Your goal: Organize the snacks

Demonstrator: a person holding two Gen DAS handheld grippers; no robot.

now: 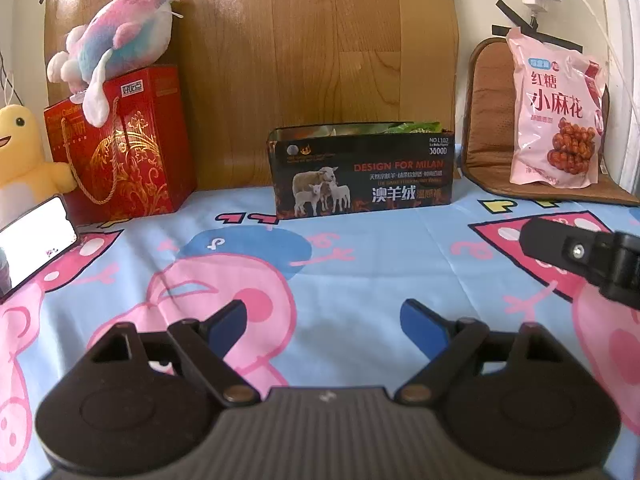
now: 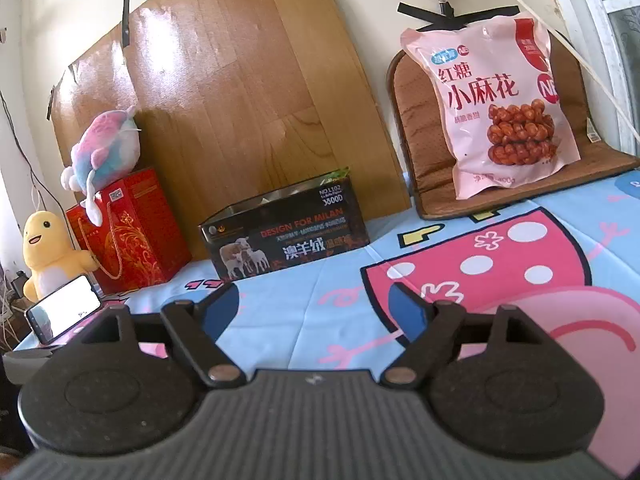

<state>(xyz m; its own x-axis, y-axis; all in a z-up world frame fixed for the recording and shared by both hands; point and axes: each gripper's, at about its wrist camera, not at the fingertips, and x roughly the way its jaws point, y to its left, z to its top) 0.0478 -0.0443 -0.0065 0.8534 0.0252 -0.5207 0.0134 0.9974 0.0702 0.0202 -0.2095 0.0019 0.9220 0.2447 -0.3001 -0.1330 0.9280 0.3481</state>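
A black open-topped box (image 1: 362, 172) (image 2: 286, 230) printed with sheep stands at the back of the cartoon sheet, green packets poking out of its top. A pink snack bag (image 1: 558, 112) (image 2: 500, 104) leans upright on a brown cushion at the right. My left gripper (image 1: 324, 320) hovers low over the sheet in front of the box, jaws wide apart with nothing between them. My right gripper (image 2: 310, 310) is also open and empty, facing the box; one of its black fingers (image 1: 576, 254) shows at the right edge of the left wrist view.
A red gift bag (image 1: 120, 144) (image 2: 132, 232) with a pink-blue plush fish (image 1: 116, 36) on top stands at the left, beside a yellow plush (image 2: 48, 248) and a lit phone (image 1: 32, 240) (image 2: 66, 306). A wooden board (image 1: 320, 60) leans on the wall behind the box.
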